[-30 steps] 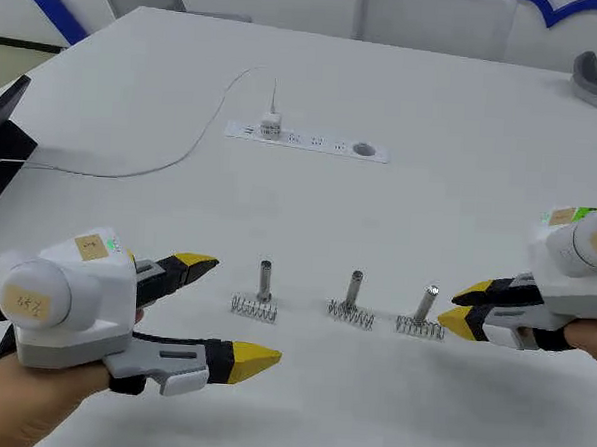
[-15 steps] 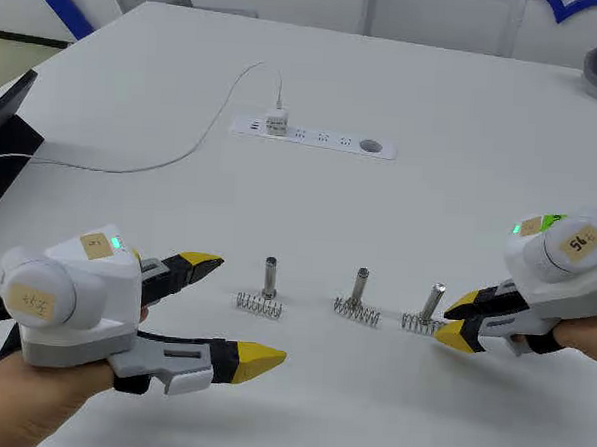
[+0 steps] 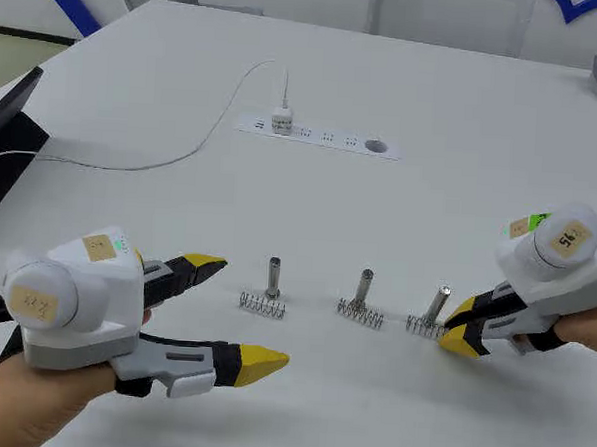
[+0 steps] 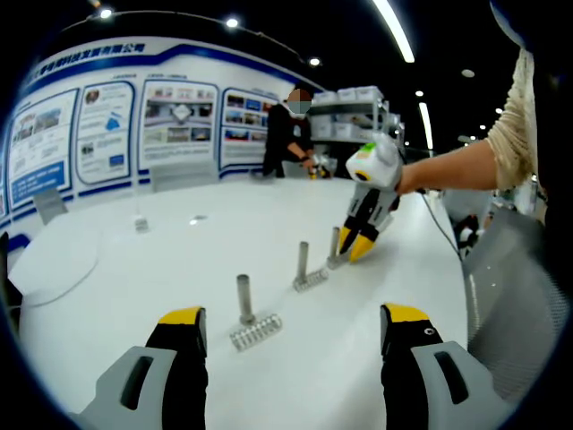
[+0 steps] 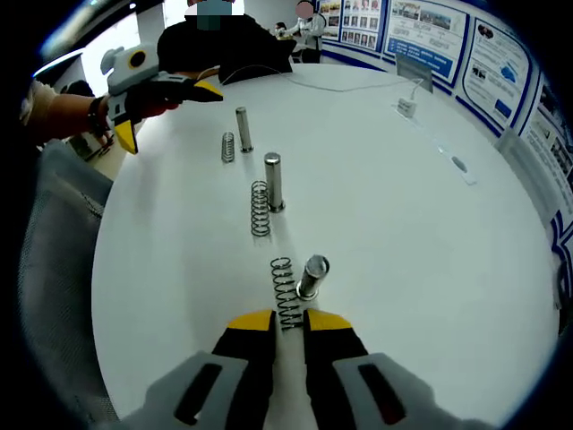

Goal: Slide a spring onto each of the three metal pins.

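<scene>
My right tool, tips nearly together, is straddling the near end of the coiled steel wire spring; I cannot tell if it is gripping. The spring is lying flat, pointing straight ahead, just beside the short silver metal pin. My left tool is hovering spread wide, farther off, over the white surface in a poster-walled room.

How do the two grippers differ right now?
The left gripper has its jaws spread wide; the right gripper has them nearly together. The left gripper touches nothing, while the right gripper's jaws flank the end of the rightmost spring; whether it grips the spring yet is unclear. Both have yellow tips.
</scene>
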